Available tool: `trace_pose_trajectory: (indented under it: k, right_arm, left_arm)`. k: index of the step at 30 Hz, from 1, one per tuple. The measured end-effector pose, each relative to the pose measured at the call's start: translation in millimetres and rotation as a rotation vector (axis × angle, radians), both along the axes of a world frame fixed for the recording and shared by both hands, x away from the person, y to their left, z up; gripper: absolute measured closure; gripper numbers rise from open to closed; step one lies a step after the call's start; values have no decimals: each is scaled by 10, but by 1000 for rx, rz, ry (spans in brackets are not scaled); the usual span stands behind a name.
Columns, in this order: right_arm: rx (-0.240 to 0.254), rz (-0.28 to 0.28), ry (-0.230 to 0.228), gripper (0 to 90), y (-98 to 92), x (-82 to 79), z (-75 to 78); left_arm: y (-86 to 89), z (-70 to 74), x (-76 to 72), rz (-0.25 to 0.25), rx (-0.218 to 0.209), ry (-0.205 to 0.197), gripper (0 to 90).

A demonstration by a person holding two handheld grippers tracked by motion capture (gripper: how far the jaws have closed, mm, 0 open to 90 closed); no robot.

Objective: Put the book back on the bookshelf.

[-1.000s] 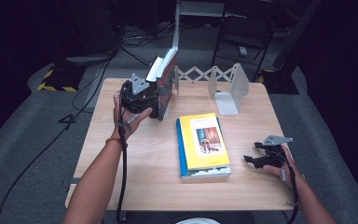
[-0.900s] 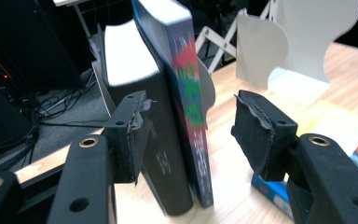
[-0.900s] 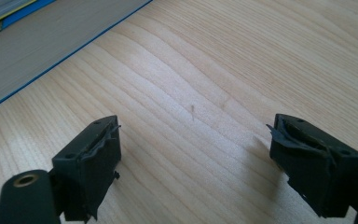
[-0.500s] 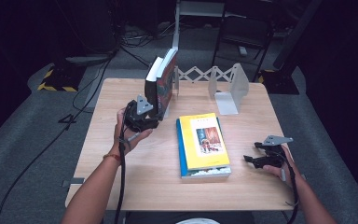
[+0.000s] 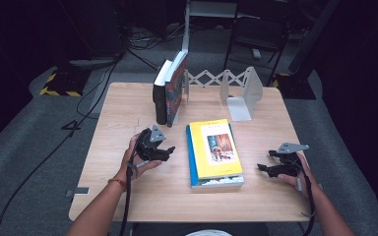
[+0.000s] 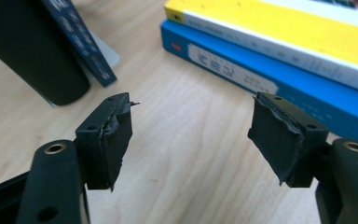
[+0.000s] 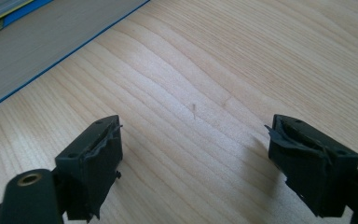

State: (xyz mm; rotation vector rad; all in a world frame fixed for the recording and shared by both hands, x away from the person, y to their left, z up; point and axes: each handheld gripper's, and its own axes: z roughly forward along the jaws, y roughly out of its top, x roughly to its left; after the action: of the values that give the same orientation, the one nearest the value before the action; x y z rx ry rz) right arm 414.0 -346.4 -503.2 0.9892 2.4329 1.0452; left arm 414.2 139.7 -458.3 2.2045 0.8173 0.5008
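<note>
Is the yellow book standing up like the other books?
No, the yellow book lies flat on a blue book, while two books stand upright behind.

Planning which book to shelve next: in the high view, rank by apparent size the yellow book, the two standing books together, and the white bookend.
1. yellow book, lying flat on a blue one, looks largest.
2. standing books and white bookend: close in apparent size; both sit farther from the camera, so I won't rank them.

Tongs (image 7: pixel 193 163) agape over bare table (image 7: pixel 242 70); book stack (image 7: pixel 37 37) upper left.
</note>
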Motion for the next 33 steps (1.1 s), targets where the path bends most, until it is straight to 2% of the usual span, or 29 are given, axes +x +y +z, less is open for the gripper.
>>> trace_pose_trajectory:
  k: [4,8,11,15,18,21,24,27,30,33]
  right_arm:
    - [-16,5,-3,178,9,-7,13]
    - [-28,24,12,191,44,-34,49]
    - [-7,48,8,200,91,-67,98]
    - [25,100,8,242,171,-140,199]
    - [44,170,31,262,224,-195,246]
    - [35,201,33,280,276,-237,275]
    - [32,241,23,295,358,-302,328]
    - [44,259,6,295,432,-349,388]
    - [73,273,-27,291,511,-397,488]
    - [85,286,-54,268,583,-423,563]
  left_arm:
    - [-20,-71,-49,-29,10,31,243]
    - [-46,-171,-125,-60,29,60,210]
    - [-64,-236,-194,-77,47,79,197]
    - [-57,-309,-305,-104,48,112,187]
    - [-43,-347,-366,-109,51,116,181]
    - [-30,-364,-394,-118,53,122,179]
    - [2,-383,-438,-131,30,125,179]
    - [18,-411,-463,-128,34,131,180]
    - [41,-412,-478,-126,31,136,178]
    - [76,-432,-463,-129,5,157,176]
